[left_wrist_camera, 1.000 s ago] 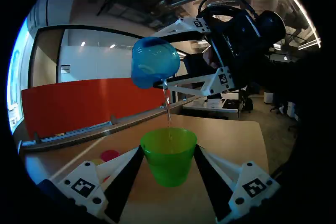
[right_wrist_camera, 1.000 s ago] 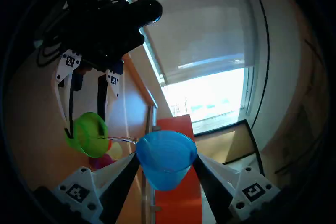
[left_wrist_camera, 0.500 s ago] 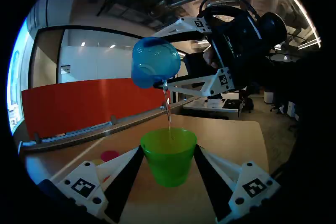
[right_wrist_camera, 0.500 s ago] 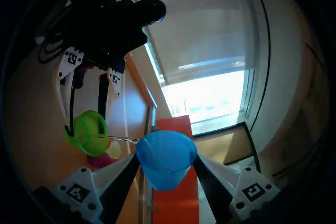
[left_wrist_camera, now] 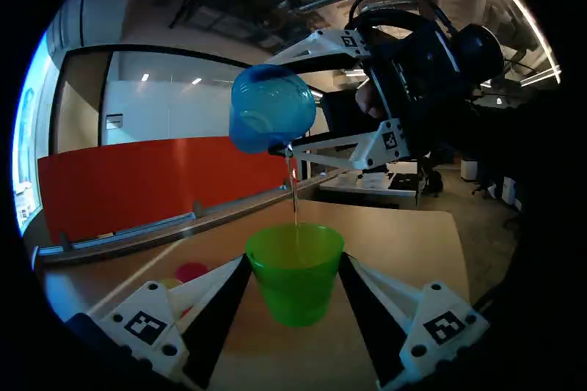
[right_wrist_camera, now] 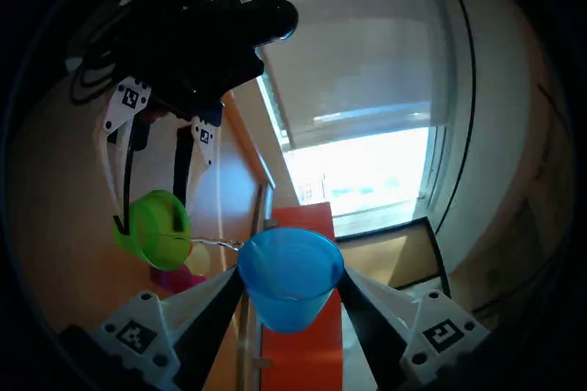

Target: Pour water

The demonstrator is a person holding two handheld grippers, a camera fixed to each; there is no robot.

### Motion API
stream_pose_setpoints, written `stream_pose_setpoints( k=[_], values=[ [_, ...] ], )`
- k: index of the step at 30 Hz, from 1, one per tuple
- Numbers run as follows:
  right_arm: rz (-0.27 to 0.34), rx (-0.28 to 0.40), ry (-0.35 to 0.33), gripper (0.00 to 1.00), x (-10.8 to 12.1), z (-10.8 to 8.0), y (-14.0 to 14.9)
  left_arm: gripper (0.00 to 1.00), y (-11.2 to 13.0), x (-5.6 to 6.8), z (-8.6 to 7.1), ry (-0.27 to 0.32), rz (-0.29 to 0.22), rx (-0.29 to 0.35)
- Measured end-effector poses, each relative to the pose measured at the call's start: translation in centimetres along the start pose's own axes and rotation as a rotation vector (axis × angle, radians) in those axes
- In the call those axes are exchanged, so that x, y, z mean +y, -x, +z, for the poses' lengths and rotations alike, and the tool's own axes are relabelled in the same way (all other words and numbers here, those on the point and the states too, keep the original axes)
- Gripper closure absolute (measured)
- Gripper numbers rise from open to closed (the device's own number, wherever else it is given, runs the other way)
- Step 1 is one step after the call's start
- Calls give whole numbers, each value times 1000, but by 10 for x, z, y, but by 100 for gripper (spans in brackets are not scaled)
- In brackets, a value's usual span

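The left gripper [left_wrist_camera: 295, 265] presses both fingers on a translucent green cup [left_wrist_camera: 295, 288], which stands upright at 6 o'clock in the left gripper view. At 12 o'clock above it, the right gripper [right_wrist_camera: 290, 273] squeezes a translucent blue cup [left_wrist_camera: 268, 107] tipped sideways. A thin water stream [left_wrist_camera: 293, 196] falls from its rim into the green cup, over a wooden table [left_wrist_camera: 400, 237].

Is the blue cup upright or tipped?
Tipped: the blue cup lies sideways above the green cup, and a thin water stream falls from its rim.

The left hand-held gripper [left_wrist_camera: 293, 259] has white fingers [left_wrist_camera: 192, 290], black pads [left_wrist_camera: 220, 310] and square black-and-white markers [left_wrist_camera: 144, 326].
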State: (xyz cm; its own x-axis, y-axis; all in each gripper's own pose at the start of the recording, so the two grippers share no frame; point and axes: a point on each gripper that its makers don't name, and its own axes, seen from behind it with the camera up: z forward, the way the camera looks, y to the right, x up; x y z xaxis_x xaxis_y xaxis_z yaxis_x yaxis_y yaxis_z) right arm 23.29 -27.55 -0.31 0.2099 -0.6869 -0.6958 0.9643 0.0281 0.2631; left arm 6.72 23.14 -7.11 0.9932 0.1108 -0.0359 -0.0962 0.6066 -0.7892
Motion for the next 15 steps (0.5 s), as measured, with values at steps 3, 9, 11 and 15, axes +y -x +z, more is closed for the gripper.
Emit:
stream_pose_setpoints(
  k=[3,9,11,15],
  values=[
    [-8,0,1,10,1,0,0,15,0,0,0,0,1,0],
    [-18,0,-4,10,0,1,1,15,0,1,0,2,1,0],
    [-22,-1,-4,10,0,1,1,15,0,1,0,2,1,-1],
    [-31,-2,-6,10,-1,1,2,15,0,1,0,1,3,-2]
  ],
)
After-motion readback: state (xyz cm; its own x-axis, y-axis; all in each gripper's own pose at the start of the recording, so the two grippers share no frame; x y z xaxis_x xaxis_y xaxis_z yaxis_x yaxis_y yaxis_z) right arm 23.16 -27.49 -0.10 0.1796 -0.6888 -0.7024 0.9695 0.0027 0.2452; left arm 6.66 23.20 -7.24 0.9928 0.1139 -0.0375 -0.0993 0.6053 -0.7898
